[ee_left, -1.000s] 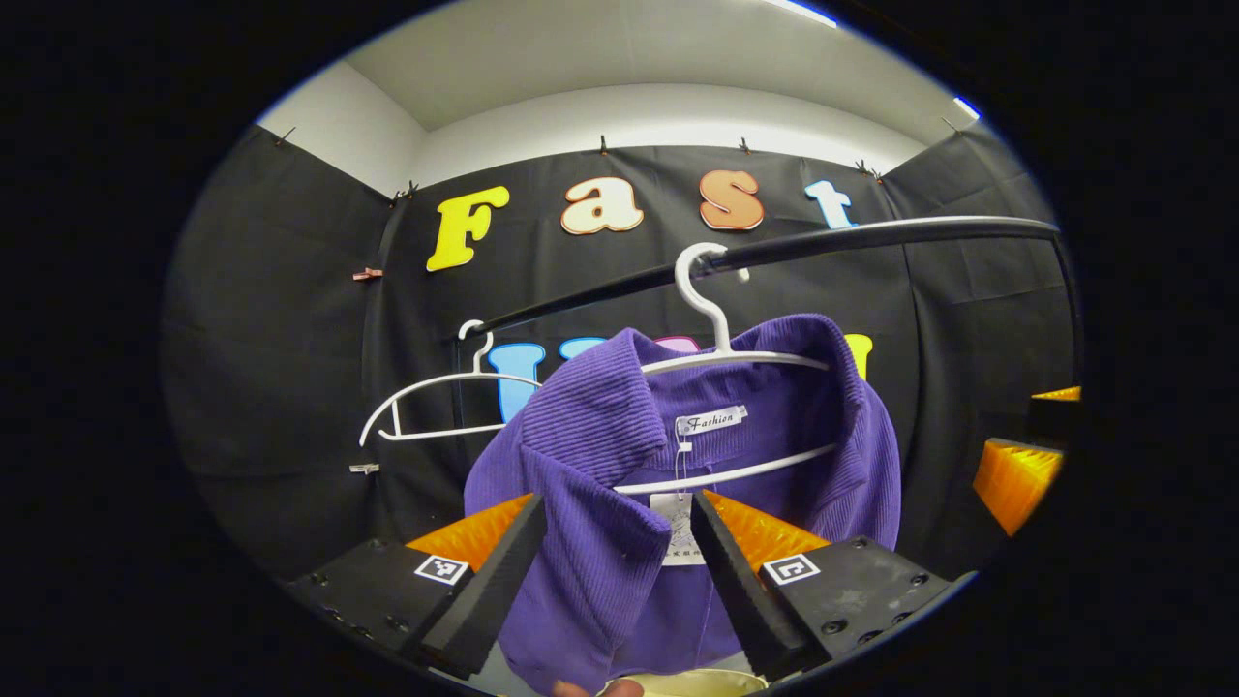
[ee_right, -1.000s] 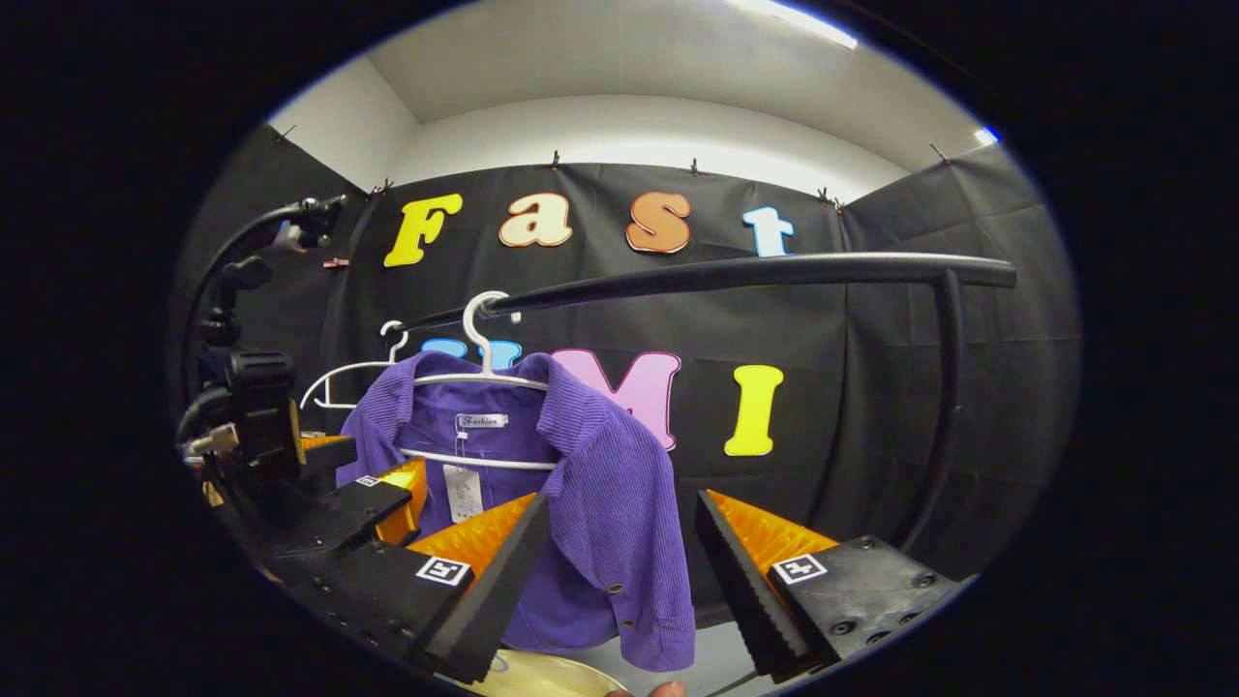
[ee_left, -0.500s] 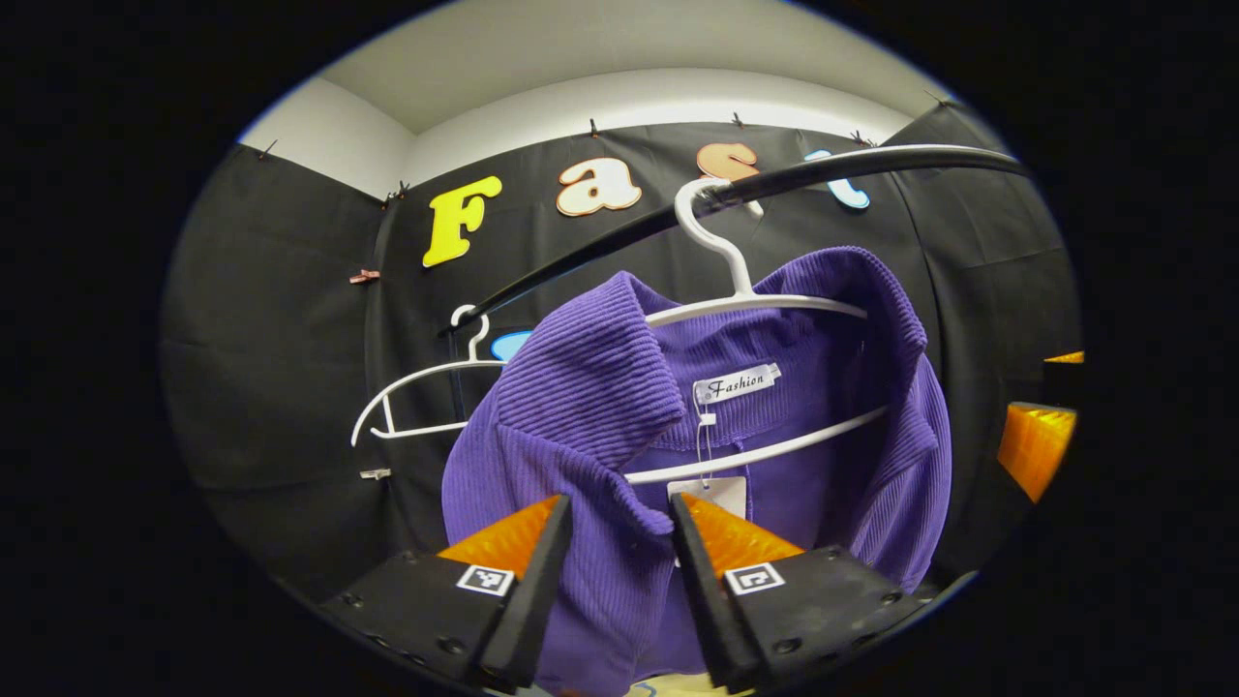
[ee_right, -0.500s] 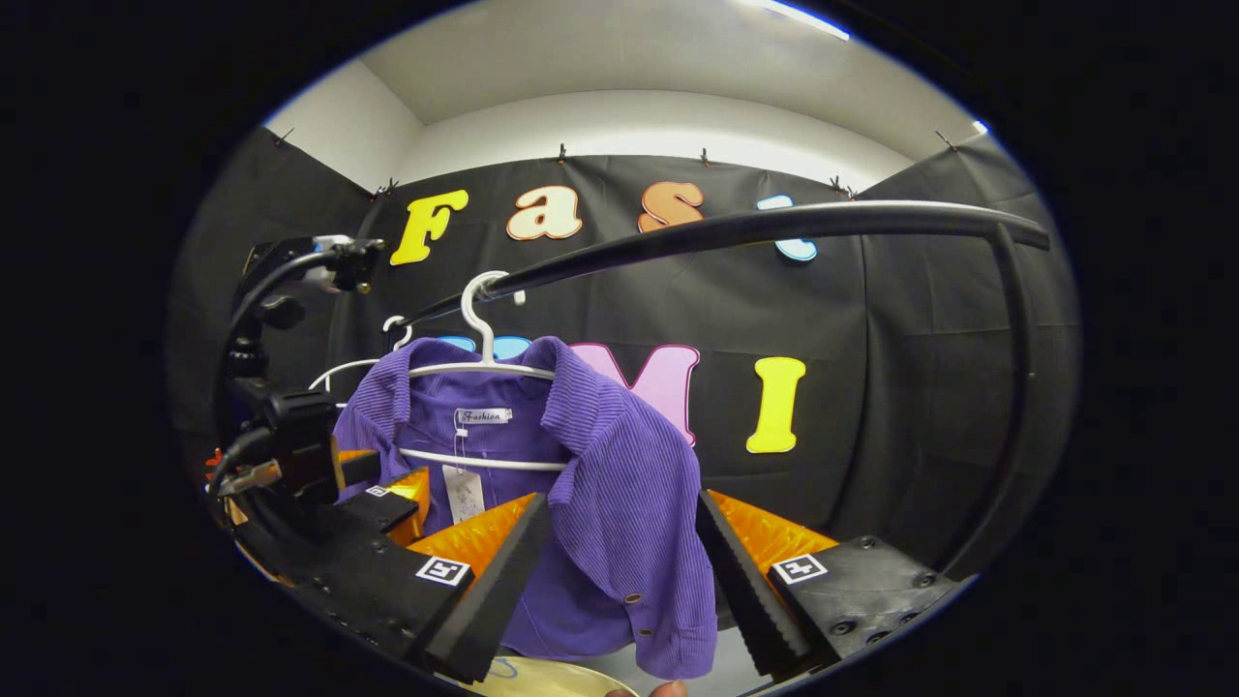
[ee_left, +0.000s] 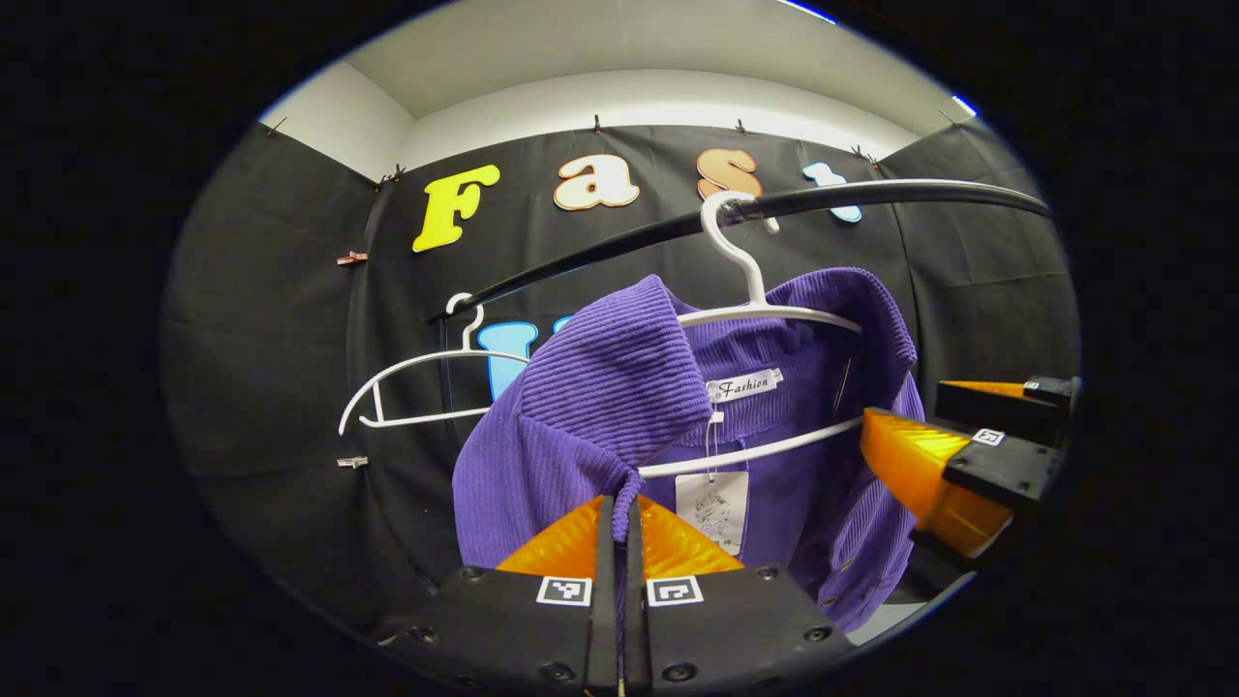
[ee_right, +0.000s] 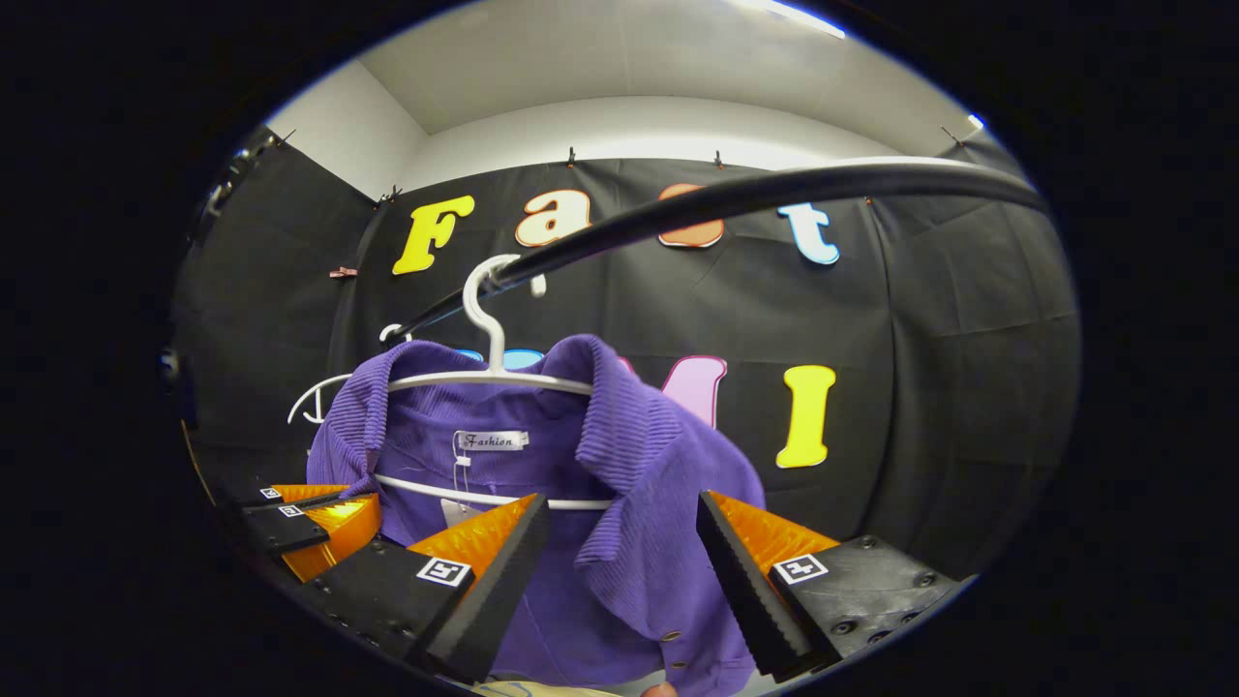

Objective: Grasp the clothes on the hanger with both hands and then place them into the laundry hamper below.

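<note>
Black cloth wall behind rail (ee_left: 871, 194). Purple shirt (ee_left: 600, 387) on white hanger (ee_left: 765, 310), 12 o'clock. Left gripper (ee_left: 618, 528) jaws pinching shirt's front edge. Right gripper (ee_right: 619, 542) jaws spread around shirt's other front.

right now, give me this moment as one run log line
left gripper: shut on purple jacket front edge | right gripper: open, straddling jacket's other shoulder | jacket on white hanger, on black rail

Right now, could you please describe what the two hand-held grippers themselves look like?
Each hand-held gripper, left and right, has black bolted finger mounts, each carrying a small square black-and-white marker. The fingers are wedge-shaped with ribbed, ridged faces. No cables or sleeves are visible here.
</note>
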`<state>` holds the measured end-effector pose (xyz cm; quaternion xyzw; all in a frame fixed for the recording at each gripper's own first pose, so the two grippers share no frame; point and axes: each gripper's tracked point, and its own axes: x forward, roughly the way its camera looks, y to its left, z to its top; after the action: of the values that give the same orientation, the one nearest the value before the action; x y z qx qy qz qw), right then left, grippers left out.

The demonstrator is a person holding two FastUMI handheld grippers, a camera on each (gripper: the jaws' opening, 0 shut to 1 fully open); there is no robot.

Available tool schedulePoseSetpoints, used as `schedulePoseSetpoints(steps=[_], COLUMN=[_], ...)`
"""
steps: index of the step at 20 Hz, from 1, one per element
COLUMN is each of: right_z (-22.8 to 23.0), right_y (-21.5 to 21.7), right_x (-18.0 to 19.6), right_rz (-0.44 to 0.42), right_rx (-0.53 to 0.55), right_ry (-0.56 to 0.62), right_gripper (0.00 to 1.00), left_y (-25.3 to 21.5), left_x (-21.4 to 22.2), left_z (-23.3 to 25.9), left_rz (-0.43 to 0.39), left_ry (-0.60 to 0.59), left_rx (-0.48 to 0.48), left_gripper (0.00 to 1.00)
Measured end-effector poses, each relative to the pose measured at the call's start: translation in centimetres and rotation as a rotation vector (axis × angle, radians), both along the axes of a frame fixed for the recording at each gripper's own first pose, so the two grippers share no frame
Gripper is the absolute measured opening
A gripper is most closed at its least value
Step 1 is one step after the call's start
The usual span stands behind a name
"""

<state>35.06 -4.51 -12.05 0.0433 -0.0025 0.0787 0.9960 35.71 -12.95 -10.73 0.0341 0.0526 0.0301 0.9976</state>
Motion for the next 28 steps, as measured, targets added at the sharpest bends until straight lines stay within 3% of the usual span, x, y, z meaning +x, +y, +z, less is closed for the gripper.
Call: schedulePoseSetpoints(steps=[1, 6, 10, 13, 18, 20, 28], right_z=[-0.6, -1.6, -2.4, -0.5, 4.6, 5.3, 5.1], right_y=[0.3, -1.7, -2.6, -3.1, -8.6, -10.2, -14.5], right_x=[0.7, 1.8, 1.4, 0.7, 1.2, 2.2, 5.6], right_rz=[-0.003, -0.053, -0.025, -0.024, -0.213, -0.27, -0.441], right_rx=[-0.004, -0.075, -0.119, -0.157, -0.385, -0.466, -0.488], right_ry=[0.011, -0.018, -0.006, -0.031, -0.236, -0.264, -0.272], right_gripper=[0.95, 0.11, 0.11, 0.05, 0.04, 0.04, 0.04], left_y=[0.1, 0.6, 0.7, 0.9, 0.8, 1.1, 1.5], left_x=[-0.1, -0.1, -0.3, -0.3, -0.3, -0.3, -1.0], left_z=[0.0, 0.0, 0.8, 0.8, 1.7, 2.2, 6.4], left_rz=[0.002, -0.023, -0.049, -0.058, -0.097, -0.107, -0.116], left_ry=[0.001, -0.01, -0.029, -0.024, 0.008, 0.029, -0.031], left_rx=[0.0, 0.011, 0.025, 0.066, 0.016, 0.019, -0.016], left_gripper=[0.06, 0.05, 0.05, 0.05, 0.05, 0.05, 0.05])
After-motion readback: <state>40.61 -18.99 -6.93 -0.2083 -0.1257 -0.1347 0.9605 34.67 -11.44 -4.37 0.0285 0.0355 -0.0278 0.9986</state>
